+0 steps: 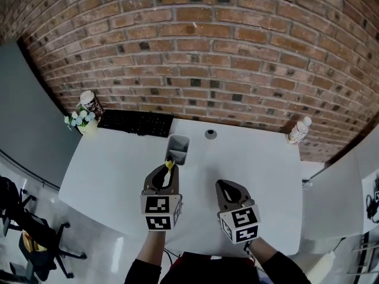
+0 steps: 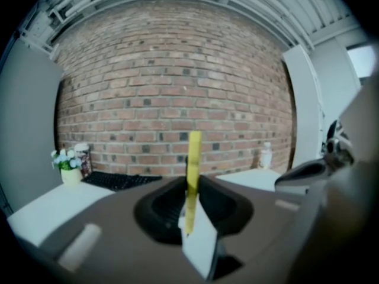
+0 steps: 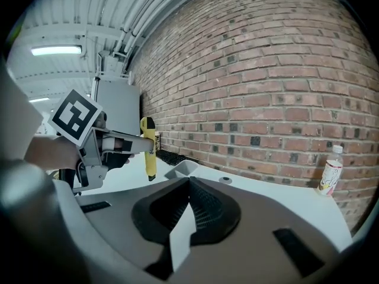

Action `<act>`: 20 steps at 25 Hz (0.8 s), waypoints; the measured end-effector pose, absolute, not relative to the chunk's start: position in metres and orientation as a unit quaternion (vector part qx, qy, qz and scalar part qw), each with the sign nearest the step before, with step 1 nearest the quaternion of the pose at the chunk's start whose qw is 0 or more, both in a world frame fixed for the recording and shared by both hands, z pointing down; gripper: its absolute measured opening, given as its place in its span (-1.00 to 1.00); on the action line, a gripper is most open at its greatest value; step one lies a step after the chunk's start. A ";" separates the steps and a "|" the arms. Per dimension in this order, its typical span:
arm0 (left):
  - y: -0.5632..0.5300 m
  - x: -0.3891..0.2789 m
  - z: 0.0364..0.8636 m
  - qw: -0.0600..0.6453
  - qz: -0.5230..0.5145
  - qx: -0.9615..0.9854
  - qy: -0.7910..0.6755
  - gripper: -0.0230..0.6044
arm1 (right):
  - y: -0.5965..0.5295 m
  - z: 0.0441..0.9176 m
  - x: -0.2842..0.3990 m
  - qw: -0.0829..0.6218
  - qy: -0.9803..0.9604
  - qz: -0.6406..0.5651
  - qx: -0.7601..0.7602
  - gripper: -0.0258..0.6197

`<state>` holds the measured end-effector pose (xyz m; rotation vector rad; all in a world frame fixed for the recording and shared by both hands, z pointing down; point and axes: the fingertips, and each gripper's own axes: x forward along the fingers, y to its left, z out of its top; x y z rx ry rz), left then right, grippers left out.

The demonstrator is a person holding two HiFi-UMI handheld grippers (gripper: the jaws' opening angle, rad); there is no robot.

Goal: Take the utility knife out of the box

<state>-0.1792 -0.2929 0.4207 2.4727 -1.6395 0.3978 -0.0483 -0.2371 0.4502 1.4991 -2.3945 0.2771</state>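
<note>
The utility knife (image 1: 170, 165), yellow, is clamped upright between the jaws of the left gripper (image 1: 167, 171), just below the centre of the head view and at the near edge of the box (image 1: 185, 139). A brick wall (image 1: 195, 52) fills the top of that view, above a white table (image 1: 118, 170). Along the table's far edge, from upper left, lie a black keyboard (image 1: 135, 123), a flower pot (image 1: 83, 122) with a patterned cup (image 1: 90, 101) behind it, a small round thing (image 1: 211, 134) right of the box, and a bottle (image 1: 299, 130) at far right. None of these lies between the grippers and the box. The right gripper (image 1: 222, 185) is at lower right of centre, its jaws together on nothing. Only the right gripper view shows the knife (image 3: 149, 149) from the side, clear above the table and left of the open box (image 3: 182, 169). The left gripper view shows the knife (image 2: 192, 176) edge-on at centre, and the gripper's body hides the box.
</note>
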 end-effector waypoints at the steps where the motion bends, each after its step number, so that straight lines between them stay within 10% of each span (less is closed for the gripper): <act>1: -0.290 -0.179 0.422 0.077 0.132 0.822 -0.548 -0.70 | -0.237 0.450 -0.048 0.151 -0.835 0.096 0.521 -0.90; 20: -0.247 -0.175 0.419 0.079 0.134 0.802 -0.576 -0.70 | -0.222 0.436 -0.042 0.138 -0.859 0.081 0.486 -0.90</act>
